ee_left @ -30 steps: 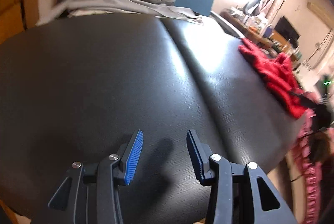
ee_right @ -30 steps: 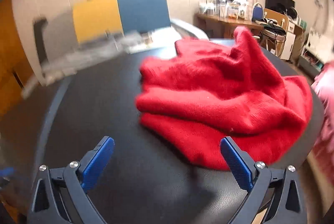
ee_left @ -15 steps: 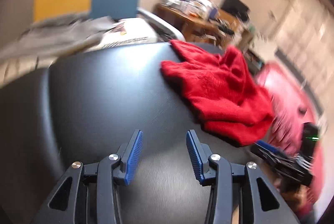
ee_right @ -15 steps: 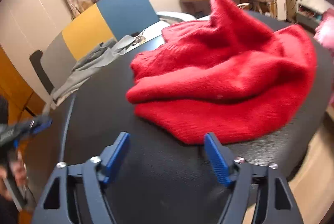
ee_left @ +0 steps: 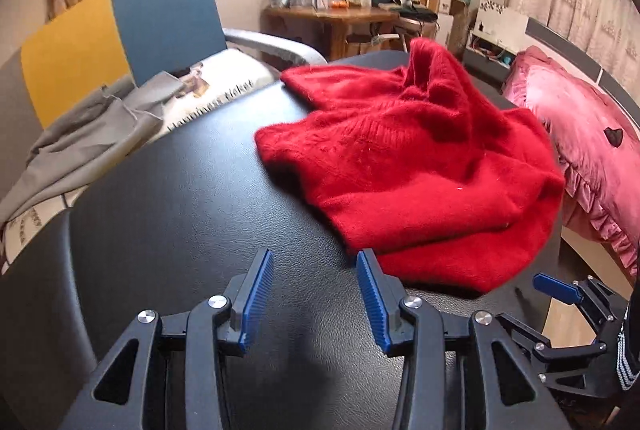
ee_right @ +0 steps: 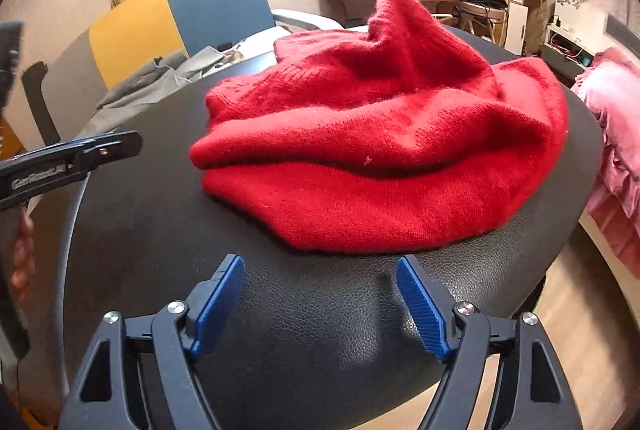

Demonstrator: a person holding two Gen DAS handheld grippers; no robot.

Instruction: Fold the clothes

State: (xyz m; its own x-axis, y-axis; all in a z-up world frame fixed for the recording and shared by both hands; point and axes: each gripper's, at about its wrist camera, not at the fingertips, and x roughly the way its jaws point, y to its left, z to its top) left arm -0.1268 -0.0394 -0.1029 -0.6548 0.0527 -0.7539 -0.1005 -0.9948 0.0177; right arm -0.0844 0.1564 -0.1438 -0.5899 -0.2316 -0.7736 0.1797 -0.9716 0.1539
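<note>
Plainly, the crumpled red knitted sweater [ee_left: 412, 165] lies heaped on the far right part of the black leather-look bench [ee_left: 192, 213], its folds hiding sleeves and neckline, so I cannot tell front from back. The left hand-held gripper [ee_left: 316, 294] hangs over bare bench just short of the sweater's near edge, jaws partly apart with nothing between them. The right hand-held gripper [ee_right: 320, 300] stands wider; its jaws have just been closing and reopening, empty, near the hem but apart from it. Only the left view shows the pink ruffled bedding [ee_left: 580, 149] well; the right view catches fingers [ee_right: 20, 254] at its left edge.
</note>
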